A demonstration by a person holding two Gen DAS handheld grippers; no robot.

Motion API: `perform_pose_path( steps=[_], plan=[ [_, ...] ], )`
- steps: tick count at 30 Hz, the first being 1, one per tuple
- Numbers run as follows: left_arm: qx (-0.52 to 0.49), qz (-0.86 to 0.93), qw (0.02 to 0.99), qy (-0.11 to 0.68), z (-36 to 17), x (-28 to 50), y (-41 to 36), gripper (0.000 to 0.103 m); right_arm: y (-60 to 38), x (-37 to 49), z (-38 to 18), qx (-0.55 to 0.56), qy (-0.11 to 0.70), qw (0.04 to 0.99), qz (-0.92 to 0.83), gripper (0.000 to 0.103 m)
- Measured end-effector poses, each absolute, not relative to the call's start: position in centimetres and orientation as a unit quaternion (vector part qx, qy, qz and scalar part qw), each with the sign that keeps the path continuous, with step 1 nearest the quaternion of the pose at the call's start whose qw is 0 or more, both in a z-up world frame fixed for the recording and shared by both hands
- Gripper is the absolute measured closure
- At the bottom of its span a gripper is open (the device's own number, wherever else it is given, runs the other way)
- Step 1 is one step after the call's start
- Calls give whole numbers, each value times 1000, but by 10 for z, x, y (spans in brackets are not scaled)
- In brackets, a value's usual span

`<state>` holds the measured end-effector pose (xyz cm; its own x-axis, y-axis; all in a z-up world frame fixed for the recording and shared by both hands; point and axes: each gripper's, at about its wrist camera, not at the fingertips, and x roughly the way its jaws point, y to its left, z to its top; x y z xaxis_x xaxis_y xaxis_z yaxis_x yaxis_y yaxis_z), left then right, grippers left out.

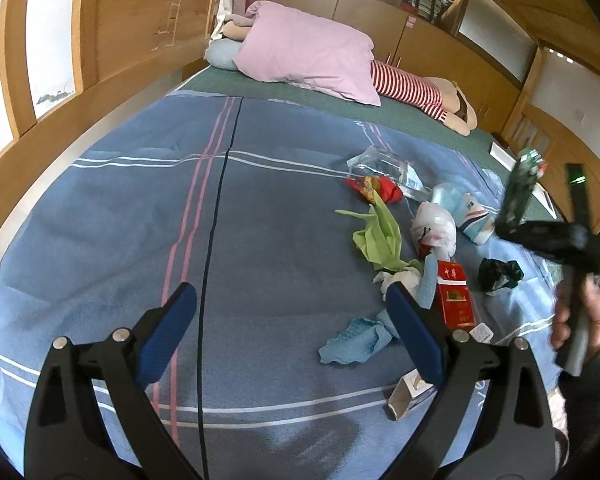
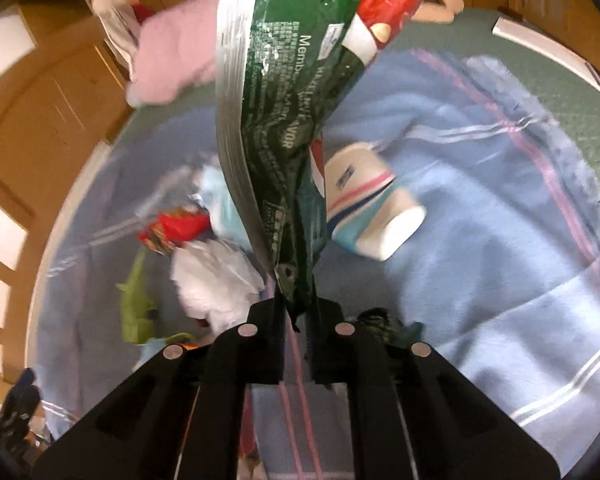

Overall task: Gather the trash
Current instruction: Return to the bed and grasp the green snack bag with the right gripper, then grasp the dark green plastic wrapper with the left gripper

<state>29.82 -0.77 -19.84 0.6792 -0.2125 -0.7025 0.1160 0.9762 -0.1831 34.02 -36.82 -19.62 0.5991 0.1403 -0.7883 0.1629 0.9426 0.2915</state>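
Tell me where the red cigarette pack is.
In the left wrist view the red pack lies on the blue blanket right of centre, just beyond the left tongs' right finger, between white tissue and a dark wrapper.

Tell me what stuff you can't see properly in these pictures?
- Right wrist view: the green snack bag pinched in the right gripper hides the bed behind it; its small print is unreadable.
- Right wrist view: the white bag and paper cup are motion-blurred.
- Left wrist view: the left gripper covers part of the blue tissue; the picture edge cuts off the person's hand.
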Motion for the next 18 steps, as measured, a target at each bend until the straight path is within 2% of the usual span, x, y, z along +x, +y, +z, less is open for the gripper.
perform_pose_path(
  steps=[4,8,18],
  plan=[
    [-54,-109,914,388,-198,295,-14,8,-382,303,-176,188,428,884,-15,94],
    [-34,-147,911,384,-193,289,-39,8,-395,258,-180,202,433,878,-27,94],
    [52,-300,874,377,-186,305,-214,5,-435,152,-183,217,423,877,-62,94]
  ],
)
